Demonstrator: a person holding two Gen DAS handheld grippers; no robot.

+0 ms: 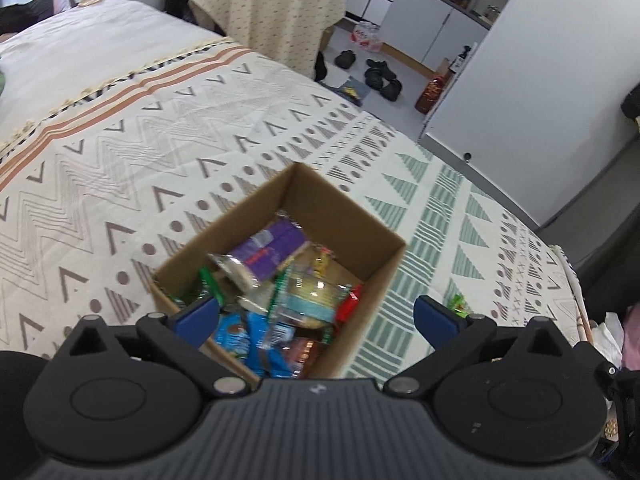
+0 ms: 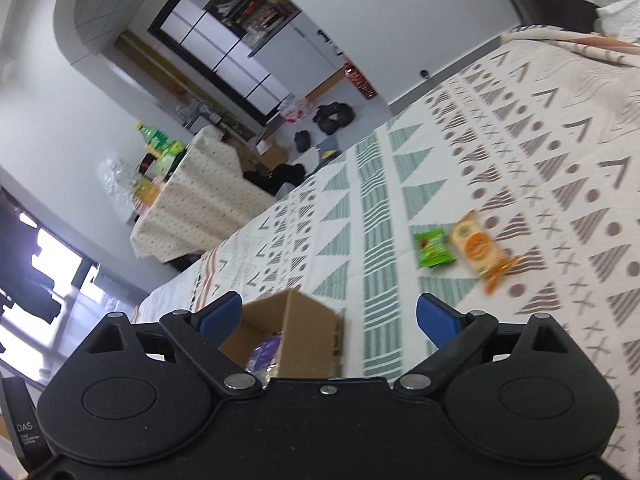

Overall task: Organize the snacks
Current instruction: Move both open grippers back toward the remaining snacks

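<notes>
An open cardboard box (image 1: pixel 360 216) stands on the patterned bedspread and holds several snack packets, among them a purple one (image 1: pixel 272 250), a blue one (image 1: pixel 264 340) and a red one (image 1: pixel 349 305). My left gripper (image 1: pixel 316 316) is open and empty, above the box's near side. In the right wrist view the box (image 2: pixel 308 320) is low and left of centre. A green packet (image 2: pixel 434 248) and an orange packet (image 2: pixel 478 250) lie side by side on the bedspread to the right. My right gripper (image 2: pixel 330 316) is open and empty, above the bed between box and packets.
A green packet (image 1: pixel 458 304) lies right of the box in the left wrist view. The bedspread (image 1: pixel 120 152) covers the whole bed. Beyond its far edge are a cloth-covered table (image 2: pixel 192 208), shoes on the floor (image 1: pixel 380 76) and a white cabinet (image 1: pixel 532 92).
</notes>
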